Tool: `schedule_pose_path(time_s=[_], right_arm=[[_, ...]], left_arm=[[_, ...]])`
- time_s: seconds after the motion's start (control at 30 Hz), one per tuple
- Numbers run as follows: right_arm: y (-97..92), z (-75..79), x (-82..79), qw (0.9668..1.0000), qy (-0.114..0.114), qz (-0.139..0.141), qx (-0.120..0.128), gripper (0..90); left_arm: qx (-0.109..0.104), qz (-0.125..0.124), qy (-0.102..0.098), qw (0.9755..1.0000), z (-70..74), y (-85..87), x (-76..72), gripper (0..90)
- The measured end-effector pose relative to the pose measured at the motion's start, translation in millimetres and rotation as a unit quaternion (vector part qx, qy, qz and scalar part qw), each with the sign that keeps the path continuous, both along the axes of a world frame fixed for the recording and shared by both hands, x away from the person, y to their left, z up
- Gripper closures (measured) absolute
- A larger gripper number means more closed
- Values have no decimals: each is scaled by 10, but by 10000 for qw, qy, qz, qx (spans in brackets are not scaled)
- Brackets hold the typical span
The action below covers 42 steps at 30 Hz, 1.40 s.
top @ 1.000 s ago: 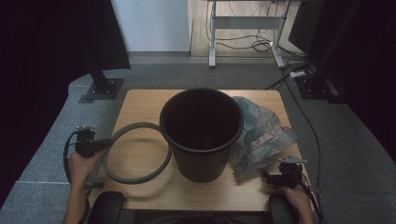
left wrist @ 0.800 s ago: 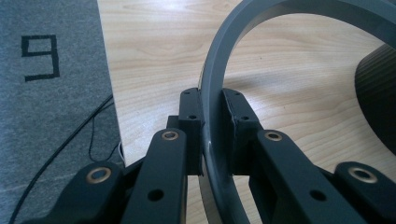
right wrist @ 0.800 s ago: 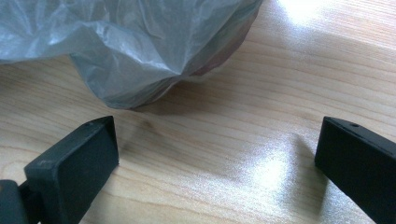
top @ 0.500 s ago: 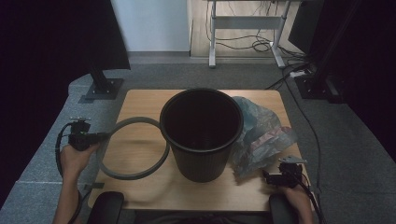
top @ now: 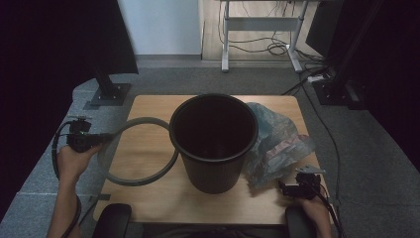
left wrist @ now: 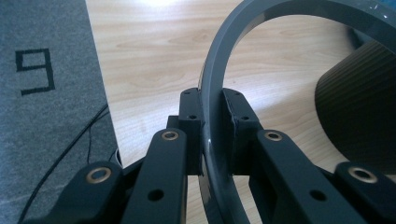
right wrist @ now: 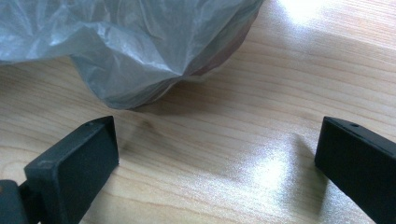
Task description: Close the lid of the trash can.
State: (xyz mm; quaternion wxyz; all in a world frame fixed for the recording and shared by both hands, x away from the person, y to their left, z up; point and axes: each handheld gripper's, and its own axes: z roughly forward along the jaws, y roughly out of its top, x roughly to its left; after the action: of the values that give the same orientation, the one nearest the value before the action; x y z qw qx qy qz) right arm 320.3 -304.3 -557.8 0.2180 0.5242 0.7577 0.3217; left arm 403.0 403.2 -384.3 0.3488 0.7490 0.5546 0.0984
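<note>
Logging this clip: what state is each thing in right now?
Grey ring: clamped at its rim, beside the bin.
Left hand-held gripper: shut on the ring.
Right hand-held gripper: open, holding nothing.
Black bin: upright, no liner visible.
Plastic bag: crumpled on the table.

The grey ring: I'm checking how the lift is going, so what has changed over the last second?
The left gripper, shut on the grey ring, has carried it outward past the table's left edge, and it looks raised. The black bin, the plastic bag and the open right gripper stayed put.
</note>
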Motion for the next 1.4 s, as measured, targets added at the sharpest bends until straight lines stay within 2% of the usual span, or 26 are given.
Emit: schedule_pose_path(time_s=[0.27, 0.47, 0.67, 0.93, 1.4], right_arm=[[0, 0, 0, 10000, 0, 0, 1, 0], [0, 0, 0, 10000, 0, 0, 0, 0], [0, 0, 0, 10000, 0, 1, 0, 0], [0, 0, 0, 10000, 0, 0, 1, 0], [0, 0, 0, 10000, -1, 2, -1, 0]], left_arm=[[-42, -39, -54, 10000, 248, 17, 27, 795], [-66, -7, -51, 10000, 368, 59, 45, 795], [-181, 12, -42, 9998, 489, 122, 58, 795], [-148, 91, -114, 9998, 670, 190, 55, 795], [-264, 156, -240, 9992, 941, 276, 33, 795]])
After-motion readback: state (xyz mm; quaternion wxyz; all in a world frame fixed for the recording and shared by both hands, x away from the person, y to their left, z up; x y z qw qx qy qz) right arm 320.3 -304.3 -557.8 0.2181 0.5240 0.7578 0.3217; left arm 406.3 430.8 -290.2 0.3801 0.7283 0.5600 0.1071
